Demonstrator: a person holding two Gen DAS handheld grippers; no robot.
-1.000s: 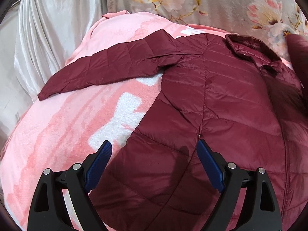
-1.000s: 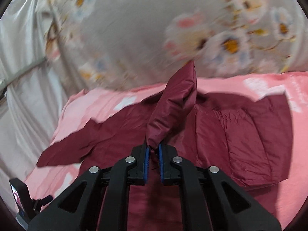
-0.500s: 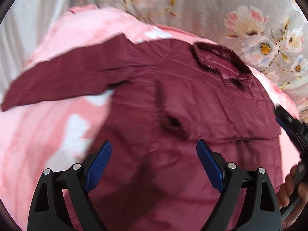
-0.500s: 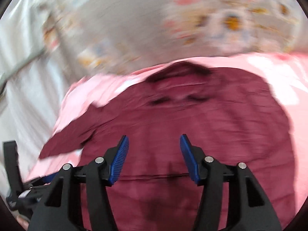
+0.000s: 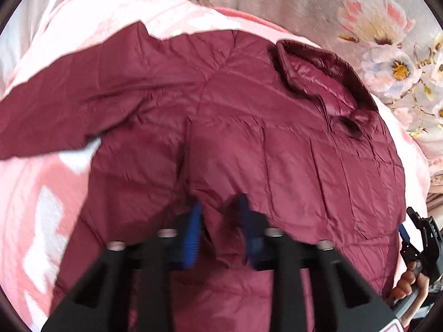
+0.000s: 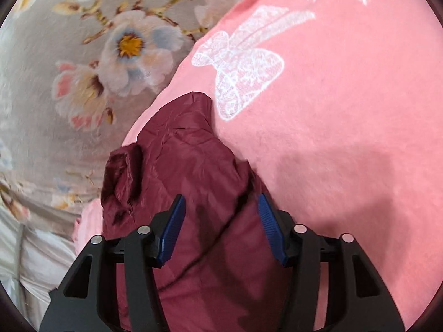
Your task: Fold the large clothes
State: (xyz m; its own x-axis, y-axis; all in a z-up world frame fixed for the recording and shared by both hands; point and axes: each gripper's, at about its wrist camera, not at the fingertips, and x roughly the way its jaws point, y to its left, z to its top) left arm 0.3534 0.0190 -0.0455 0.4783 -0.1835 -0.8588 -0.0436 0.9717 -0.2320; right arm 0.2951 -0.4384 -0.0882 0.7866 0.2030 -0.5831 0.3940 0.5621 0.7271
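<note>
Left wrist view: the maroon quilted jacket (image 5: 249, 127) lies spread on a pink blanket (image 5: 41, 199), filling most of the frame. Its collar (image 5: 318, 83) sits at upper right, toward the floral cover (image 5: 373, 27); one sleeve (image 5: 69, 96) runs out to the left edge. A second sleeve lies folded across the chest, running from the right side to centre. The jacket's long axis runs from the collar at upper right down to the hem at the bottom of the frame.

The left gripper (image 5: 220, 235) is blurred at lower centre; its blue pads stand close together with a fold of jacket cloth pinched between them. At the lower right edge the right gripper (image 5: 415, 246) shows in part, with a hand (image 5: 407, 285) on its handle. This view alone shows the whole garment and both tools.

Right wrist view: only the jacket's (image 6: 188, 193) shoulder end and collar (image 6: 121, 177) appear, at centre and lower left, pointing toward the floral cover (image 6: 83, 55) at upper left. The blanket (image 6: 332, 138) fills the right half, with a white bow print (image 6: 241, 63) seen only here. The right gripper (image 6: 221, 229) has its jaws wide apart over the jacket, the blue pads clear of the cloth so far as can be judged.
</note>
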